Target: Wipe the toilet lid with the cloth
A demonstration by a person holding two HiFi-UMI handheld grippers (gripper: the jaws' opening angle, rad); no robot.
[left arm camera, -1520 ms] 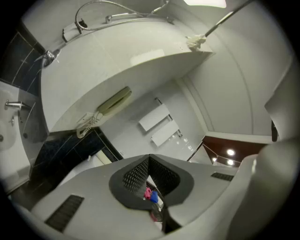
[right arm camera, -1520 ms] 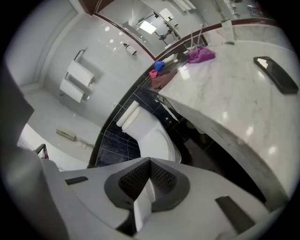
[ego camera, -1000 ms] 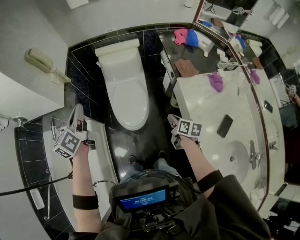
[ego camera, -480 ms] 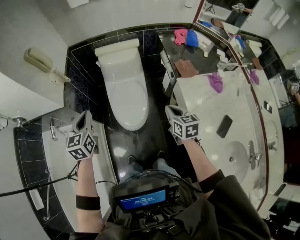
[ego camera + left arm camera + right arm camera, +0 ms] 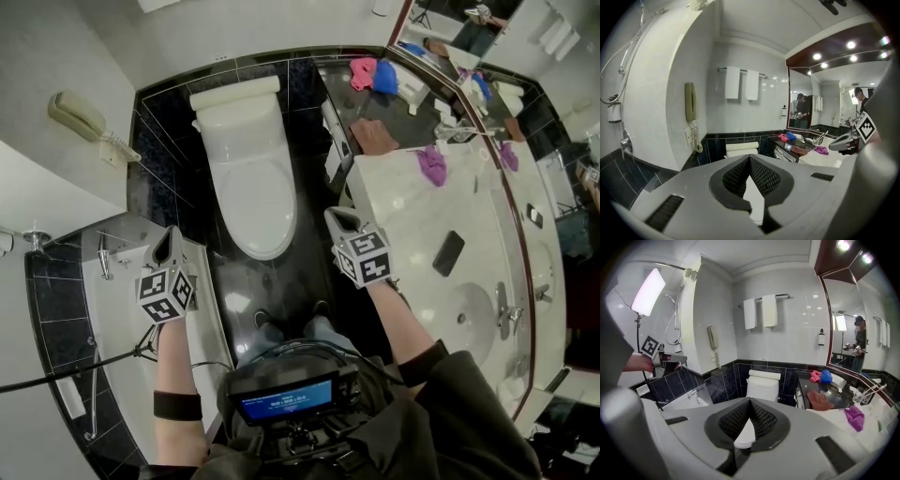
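Left tongs (image 5: 169, 240), right tongs (image 5: 339, 222) closer in; toilet lid (image 5: 253, 192) ahead between

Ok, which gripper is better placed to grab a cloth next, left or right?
Right, most likely. The right gripper hangs beside the counter where the purple cloth lies, while the left gripper is on the toilet's far side, by the bathtub. Both are shut and empty.

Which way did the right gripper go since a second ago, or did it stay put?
Yes. In the head view the right gripper slid a little left, away from the black phone on the counter, toward the toilet.
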